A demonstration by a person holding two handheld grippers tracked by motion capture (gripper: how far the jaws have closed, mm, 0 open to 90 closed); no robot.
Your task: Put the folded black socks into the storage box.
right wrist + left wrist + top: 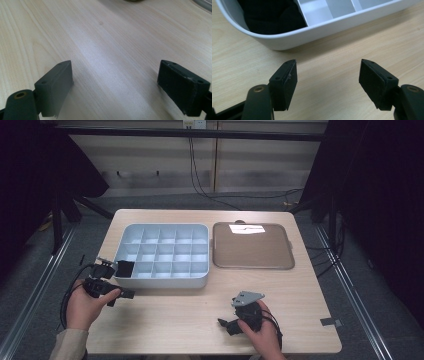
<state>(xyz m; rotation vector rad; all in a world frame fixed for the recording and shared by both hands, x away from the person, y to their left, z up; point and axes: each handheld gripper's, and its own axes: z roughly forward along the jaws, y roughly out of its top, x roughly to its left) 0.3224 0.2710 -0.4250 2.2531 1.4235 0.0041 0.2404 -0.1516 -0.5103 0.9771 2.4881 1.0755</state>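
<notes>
High view: a wooden table (200,320) carries a white organizer (165,254), a rounded-corner box split into a grid of small cells. A black item (124,268) is seen in the cell at its near-left corner; its shape cannot be resolved from here. Right of the organizer, just beside it, a flat brown tray (252,246) with a raised rim is laid; a glare patch washes out part of its far edge. The left gripper (120,280) is held at the organizer's near-left corner, close to the wall. Its jaws are too small here to judge. The right gripper (224,323) is held well apart from the organizer, toward the near edge, with a grey three-cornered plate on top; its jaws are partly hidden by the hand.

Left gripper view: the left gripper's (327,83) jaws are spread wide, nothing between them, matte black pads with screw holes, over bare wood grain. The organizer's (294,37) curved glossy wall is cut off by the top edge. The black item (272,17) is seen as a dark, soft-looking mass in the corner cell, top cropped, form unclear. Neighbouring cells show thin white dividers.

Right gripper view: the right gripper's (115,87) jaws are spread wide over pale wood, nothing between. Blurred edges of objects are clipped at the top; they cannot be identified.
</notes>
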